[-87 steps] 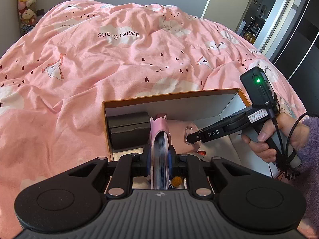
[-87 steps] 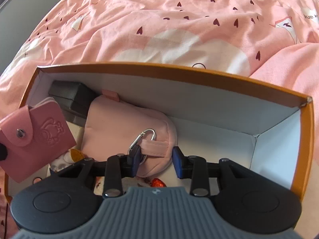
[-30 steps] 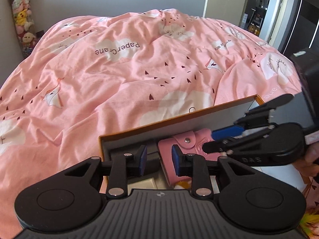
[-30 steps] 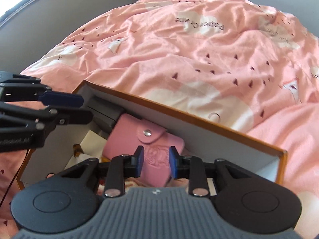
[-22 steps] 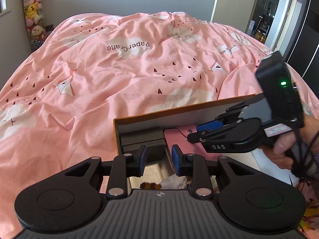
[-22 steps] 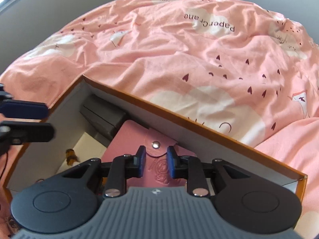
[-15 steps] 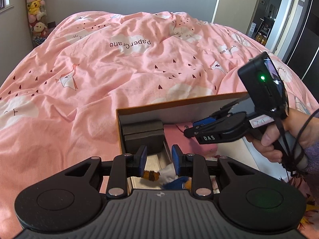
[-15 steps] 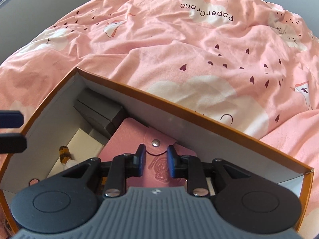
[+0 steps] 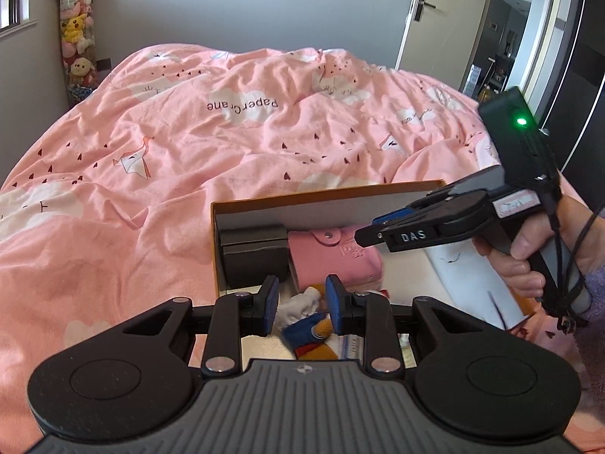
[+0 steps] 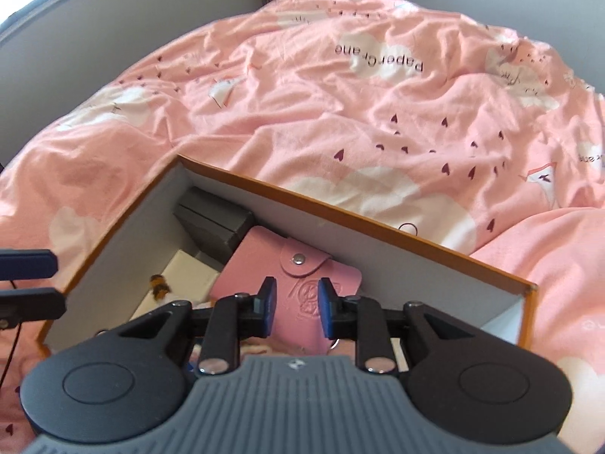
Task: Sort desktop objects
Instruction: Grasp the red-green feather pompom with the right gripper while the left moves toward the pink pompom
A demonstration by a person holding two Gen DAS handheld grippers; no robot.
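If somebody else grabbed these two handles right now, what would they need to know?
Left claw: open, empty, above the box's near end.
Right claw: open, empty, above the pink card wallet.
In the orange-edged box on the bed: wallet flat beside the dark grey case, a small plush toy near the front.
Done: wallet is in.
Left: cannot tell what else needs sorting.

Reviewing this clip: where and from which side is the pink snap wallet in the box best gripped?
The pink wallet lies flat on other items in the box, its far edge against the wall and a dark case beside it. Probably best to come from above and pinch its near, exposed edge.
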